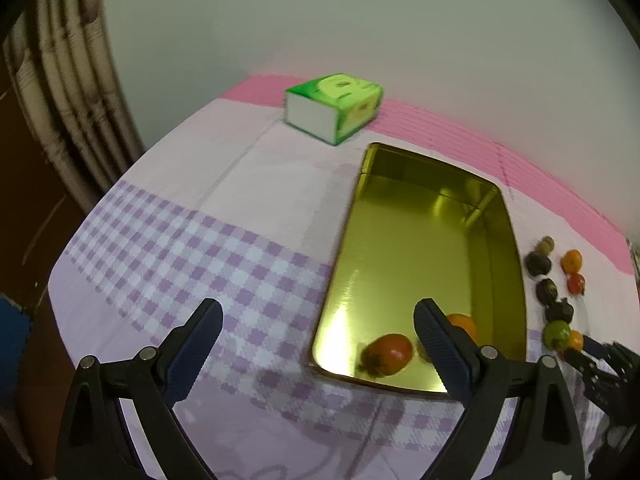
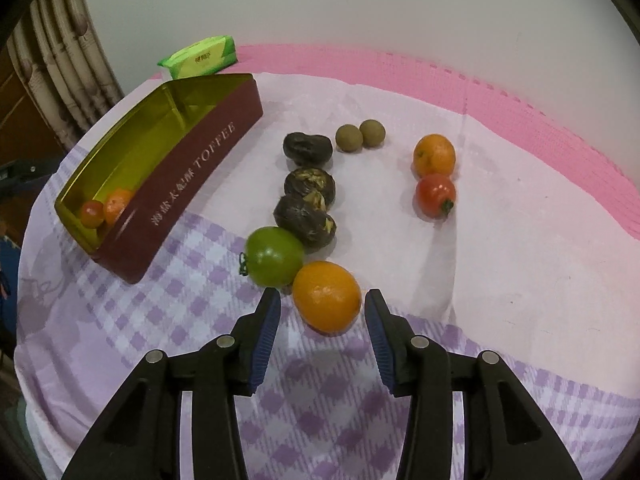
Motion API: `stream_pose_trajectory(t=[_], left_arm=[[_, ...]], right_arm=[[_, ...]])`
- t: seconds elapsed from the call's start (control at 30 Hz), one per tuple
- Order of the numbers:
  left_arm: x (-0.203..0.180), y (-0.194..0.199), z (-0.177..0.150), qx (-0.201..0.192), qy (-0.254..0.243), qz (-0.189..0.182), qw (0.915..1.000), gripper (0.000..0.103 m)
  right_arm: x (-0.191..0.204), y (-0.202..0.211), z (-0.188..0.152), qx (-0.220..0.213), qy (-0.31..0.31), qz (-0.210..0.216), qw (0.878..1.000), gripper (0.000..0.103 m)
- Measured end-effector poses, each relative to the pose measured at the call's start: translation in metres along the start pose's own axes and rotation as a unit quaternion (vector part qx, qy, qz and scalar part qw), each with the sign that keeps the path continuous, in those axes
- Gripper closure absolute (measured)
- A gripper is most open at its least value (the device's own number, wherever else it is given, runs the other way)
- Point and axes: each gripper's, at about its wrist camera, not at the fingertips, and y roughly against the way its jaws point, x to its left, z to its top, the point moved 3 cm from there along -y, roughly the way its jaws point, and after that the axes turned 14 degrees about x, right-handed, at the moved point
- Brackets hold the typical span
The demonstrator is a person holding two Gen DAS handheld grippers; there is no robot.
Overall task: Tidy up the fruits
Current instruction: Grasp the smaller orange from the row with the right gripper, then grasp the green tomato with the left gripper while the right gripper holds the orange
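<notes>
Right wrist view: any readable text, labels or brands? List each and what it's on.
"TOFFEE": on the maroon outer side wall of the tin.
Characters beside it on the same wall: too blurred to read.
Print on the green tissue pack: too blurred to read.
Nothing else carries text.

A plain pale wall rises behind the table, draped in a lilac cloth that turns to purple-and-white check at the near side, over a pink mat (edges showing at the far side); beige curtain folds and dark wood panelling stand left
</notes>
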Motion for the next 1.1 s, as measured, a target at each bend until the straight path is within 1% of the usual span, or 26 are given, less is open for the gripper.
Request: stream_pose_trajectory(t=[0.17, 0.33, 0.37, 0.43, 0.53, 0.63, 0.7, 0.77, 0.87, 1.0, 1.1], left_arm=[[-0.024, 0.006, -0.003, -0.006, -0.038, -0.006, 0.9992, 0.008], [-0.055, 0.007, -0.006, -0.001, -0.075, -0.018, 0.9971, 0.008], [-0.065, 0.008, -0.007, 0.0, -0.085, -0.022, 0.9962, 0.008], [-0.08, 0.008, -0.008, 0.001, -0.102, -0.03, 0.9944, 0.008], [-0.108, 0.006, -0.009, 0.008, -0.129, -0.044, 0.9906, 0.008], [-0.136, 0.004, -0.013, 0.013, -0.161, -0.058, 0.9851, 0.008], [-0.157, 0.002, -0.017, 0.017, -0.186, -0.07, 0.98, 0.008], [-0.173, -0.003, -0.022, 0.024, -0.205, -0.081, 0.9751, 0.008], [-0.195, -0.01, -0.028, 0.033, -0.227, -0.092, 0.9689, 0.008], [-0.221, -0.02, -0.036, 0.043, -0.257, -0.1, 0.9603, 0.008], [-0.236, -0.028, -0.041, 0.053, -0.266, -0.1, 0.9575, 0.008]], right_arm=[[-0.002, -0.008, 0.002, -0.007, 0.0, -0.002, 1.0, 0.058], [-0.003, -0.011, 0.0, -0.019, -0.001, -0.005, 1.0, 0.058], [-0.003, -0.011, 0.0, -0.019, -0.002, -0.003, 1.0, 0.058], [-0.003, -0.009, -0.001, -0.028, 0.0, -0.002, 1.0, 0.065], [-0.005, -0.007, 0.0, -0.036, -0.005, -0.003, 0.999, 0.065], [-0.013, -0.001, -0.002, -0.049, -0.019, -0.005, 0.999, 0.065], [-0.023, 0.006, -0.002, -0.062, -0.032, -0.015, 0.997, 0.065], [-0.038, 0.012, -0.002, -0.074, -0.051, -0.036, 0.995, 0.065], [-0.064, 0.016, -0.001, -0.082, -0.086, -0.053, 0.992, 0.065], [-0.096, 0.016, -0.004, -0.086, -0.122, -0.075, 0.986, 0.065], [-0.115, 0.013, -0.008, -0.088, -0.146, -0.08, 0.982, 0.065]])
